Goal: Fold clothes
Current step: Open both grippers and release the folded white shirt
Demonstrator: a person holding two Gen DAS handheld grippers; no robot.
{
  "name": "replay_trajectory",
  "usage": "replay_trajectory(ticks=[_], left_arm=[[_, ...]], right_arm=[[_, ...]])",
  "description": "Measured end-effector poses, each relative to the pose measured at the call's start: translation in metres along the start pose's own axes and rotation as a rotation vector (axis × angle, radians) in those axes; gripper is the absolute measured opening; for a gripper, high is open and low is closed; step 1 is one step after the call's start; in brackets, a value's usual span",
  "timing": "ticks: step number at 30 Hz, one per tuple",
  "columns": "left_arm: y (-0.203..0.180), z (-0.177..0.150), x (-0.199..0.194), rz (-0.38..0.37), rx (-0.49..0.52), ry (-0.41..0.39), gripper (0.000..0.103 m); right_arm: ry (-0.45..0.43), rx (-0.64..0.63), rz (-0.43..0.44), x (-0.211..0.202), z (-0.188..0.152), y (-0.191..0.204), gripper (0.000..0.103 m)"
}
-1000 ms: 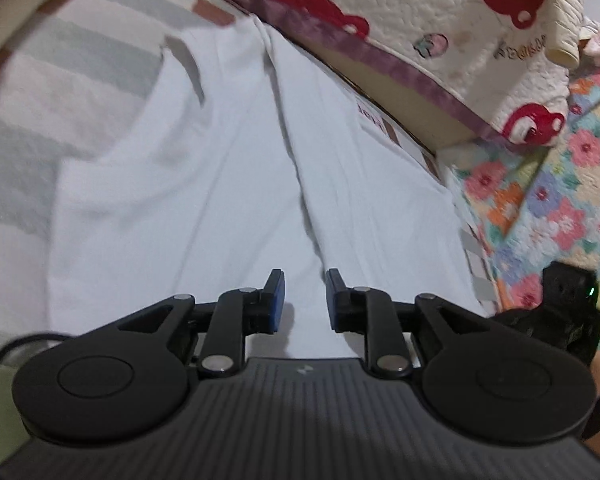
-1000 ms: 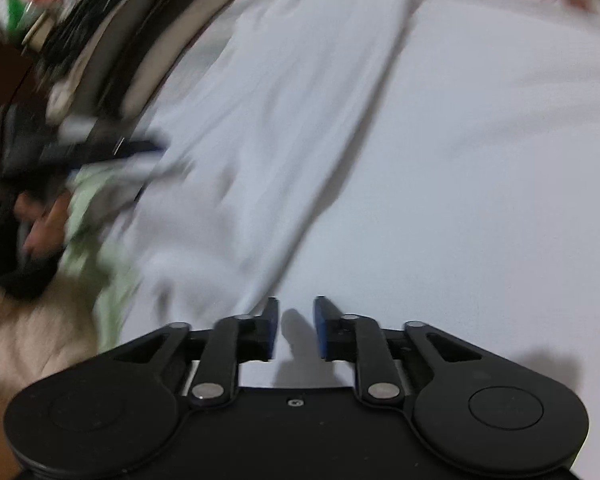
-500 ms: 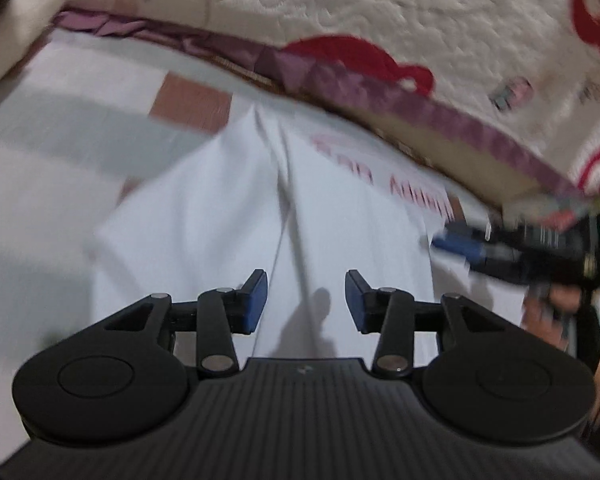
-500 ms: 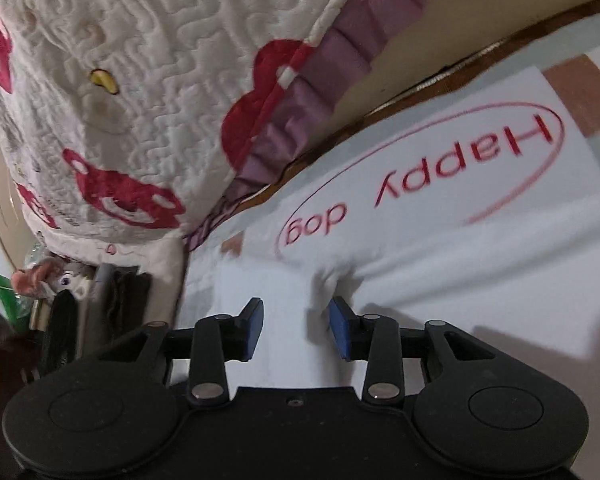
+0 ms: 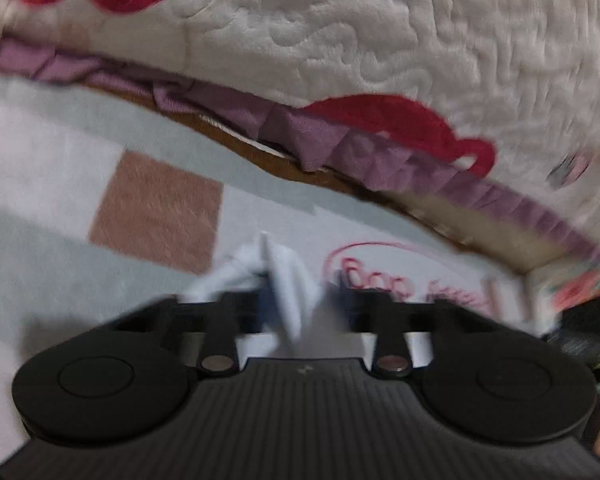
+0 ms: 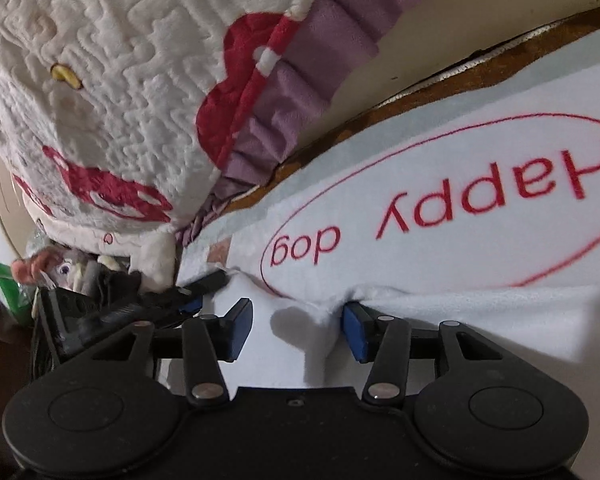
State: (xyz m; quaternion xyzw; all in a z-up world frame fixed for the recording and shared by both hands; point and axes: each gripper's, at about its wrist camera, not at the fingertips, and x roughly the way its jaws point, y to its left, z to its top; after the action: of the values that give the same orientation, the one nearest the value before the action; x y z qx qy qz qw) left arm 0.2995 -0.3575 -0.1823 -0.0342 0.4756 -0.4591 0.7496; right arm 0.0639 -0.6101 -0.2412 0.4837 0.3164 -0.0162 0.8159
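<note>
A white garment (image 5: 288,280) lies on a blanket printed "Happy dog". In the left wrist view, which is blurred, its bunched far edge stands between the fingers of my left gripper (image 5: 300,304), whose jaws stand apart. In the right wrist view the garment's far edge (image 6: 320,312) rises in a fold between the open blue pads of my right gripper (image 6: 296,328); the right pad (image 6: 354,332) touches the cloth. The other gripper (image 6: 168,300) shows at the left, at the garment's corner.
The blanket (image 6: 480,200) has grey, white and brown patches (image 5: 156,212). Just beyond the garment's edge rises a quilted white cover with red shapes and a purple frill (image 6: 140,80), also in the left wrist view (image 5: 340,60). Toys and clutter (image 6: 52,272) lie at the far left.
Both grippers have moved forward along the garment to its far edge by the quilted cover. Their jaws have widened, and folds of cloth now stand between them.
</note>
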Motion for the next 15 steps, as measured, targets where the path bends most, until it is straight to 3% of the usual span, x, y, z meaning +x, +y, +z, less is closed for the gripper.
replay_trajectory(ticks=[1, 3, 10, 15], left_arm=[[-0.002, 0.002, 0.000, 0.007, 0.017, -0.006, 0.002], [-0.007, 0.005, -0.001, 0.020, 0.050, -0.017, 0.002], [-0.022, 0.015, -0.003, 0.072, 0.159, -0.052, 0.002], [-0.024, 0.033, -0.002, 0.099, 0.159, -0.088, 0.002]], right_arm=[[-0.001, -0.014, -0.009, 0.000, 0.000, 0.001, 0.046], [-0.001, -0.081, -0.057, 0.000, -0.001, 0.002, 0.014], [-0.054, -0.141, -0.064, -0.006, 0.003, 0.009, 0.012], [-0.089, -0.187, -0.117, 0.001, 0.017, 0.023, 0.010]])
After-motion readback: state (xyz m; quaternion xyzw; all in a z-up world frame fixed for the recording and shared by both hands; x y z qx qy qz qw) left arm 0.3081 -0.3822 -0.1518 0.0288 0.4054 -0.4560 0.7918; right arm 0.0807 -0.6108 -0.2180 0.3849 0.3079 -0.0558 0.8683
